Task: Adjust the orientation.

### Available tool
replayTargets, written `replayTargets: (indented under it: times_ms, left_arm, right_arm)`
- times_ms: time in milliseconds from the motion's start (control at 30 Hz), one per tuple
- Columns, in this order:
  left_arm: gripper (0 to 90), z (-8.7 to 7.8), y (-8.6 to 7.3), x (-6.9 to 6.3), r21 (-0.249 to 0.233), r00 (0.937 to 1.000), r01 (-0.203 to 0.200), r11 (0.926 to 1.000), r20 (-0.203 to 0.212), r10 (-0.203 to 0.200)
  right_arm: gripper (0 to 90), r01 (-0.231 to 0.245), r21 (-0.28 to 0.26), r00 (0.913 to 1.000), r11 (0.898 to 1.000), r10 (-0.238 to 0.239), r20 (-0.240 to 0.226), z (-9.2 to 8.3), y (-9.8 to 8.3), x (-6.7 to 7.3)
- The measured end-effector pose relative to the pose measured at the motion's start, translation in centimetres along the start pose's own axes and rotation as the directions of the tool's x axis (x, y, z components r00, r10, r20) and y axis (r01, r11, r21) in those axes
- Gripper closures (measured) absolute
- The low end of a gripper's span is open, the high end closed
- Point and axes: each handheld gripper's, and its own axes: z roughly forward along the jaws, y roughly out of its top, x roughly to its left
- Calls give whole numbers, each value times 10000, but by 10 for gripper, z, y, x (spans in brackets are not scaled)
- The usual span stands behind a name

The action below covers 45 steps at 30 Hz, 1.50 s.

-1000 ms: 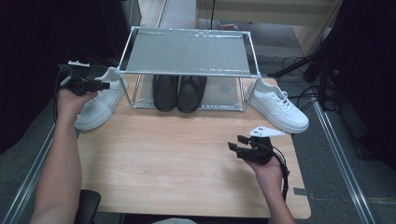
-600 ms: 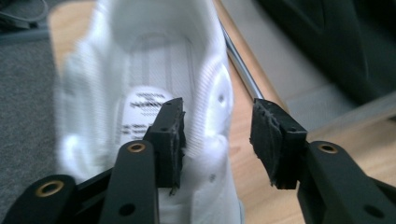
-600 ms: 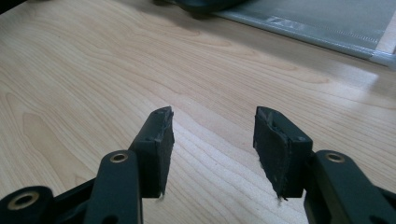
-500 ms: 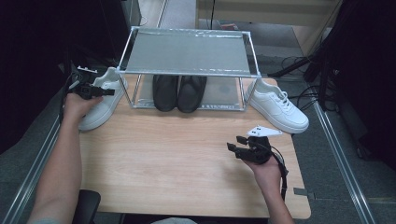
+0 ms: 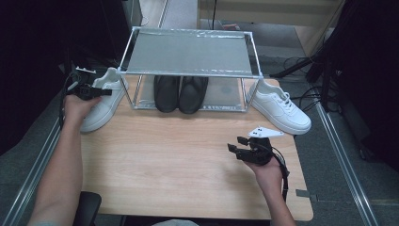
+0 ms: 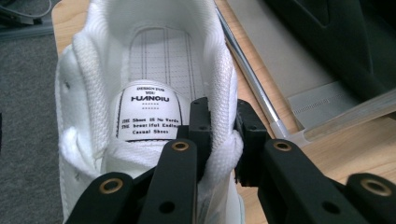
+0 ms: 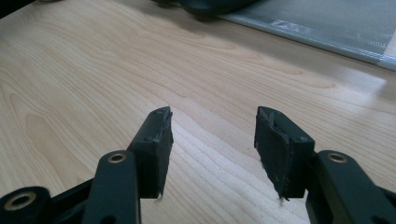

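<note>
Two white shoes sit on my tabletop [image 5: 188, 160], and the one I am working on is the white shoe on the left [image 5: 101, 106], at the far left corner just beside the metal rack [image 5: 188, 52]. My left hand-held gripper [image 6: 223, 135] has just been closing, and now it pinches the padded side wall of that shoe's opening, one jaw inside and one outside. I think the shoe is light and soft, so the wall will squash and bend when I lift. The toe may droop. A grip low on the thick collar feels safest to me, since the cloth is not slippery. My right hand-held gripper [image 7: 210, 140] is spread wide with nothing in it, low over bare wood near the right side. From above, my hand hides the pinch. Close up, the toe is cut off, so I cannot tell how the laces lie. A pair of black shoes [image 5: 181, 92] stands under the rack, partly in shadow.
</note>
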Motion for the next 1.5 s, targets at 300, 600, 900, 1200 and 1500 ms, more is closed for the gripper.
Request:
replayTargets:
  times_ms: [300, 600, 900, 1200, 1500]
  left_arm:
    - [819, -20, -6, 6, -409, 9978, 637, 9971, 227, -628]
    - [820, -49, -22, 1, -208, 9932, 1091, 9938, 422, -1082]
    - [821, -74, -45, -8, -216, 9901, 1303, 9912, 556, -1289]
    - [823, -96, -64, -23, -236, 9876, 1391, 9900, 765, -1370]
    - [823, -111, -83, -51, -278, 9891, 1207, 9923, 886, -1178]
  right_arm:
    - [476, 89, -15, 9999, 10000, -89, -68, 1, 3, 1]
    - [470, 83, -419, 9990, 9991, -101, -435, 1, 15, 4]
    - [462, 262, -476, 9971, 9985, -295, -697, 9, 27, 4]
    - [460, 381, -368, 9939, 9986, -416, -1017, 20, 34, 5]
    - [460, 791, -300, 9915, 9964, -818, -1014, 21, 38, 6]
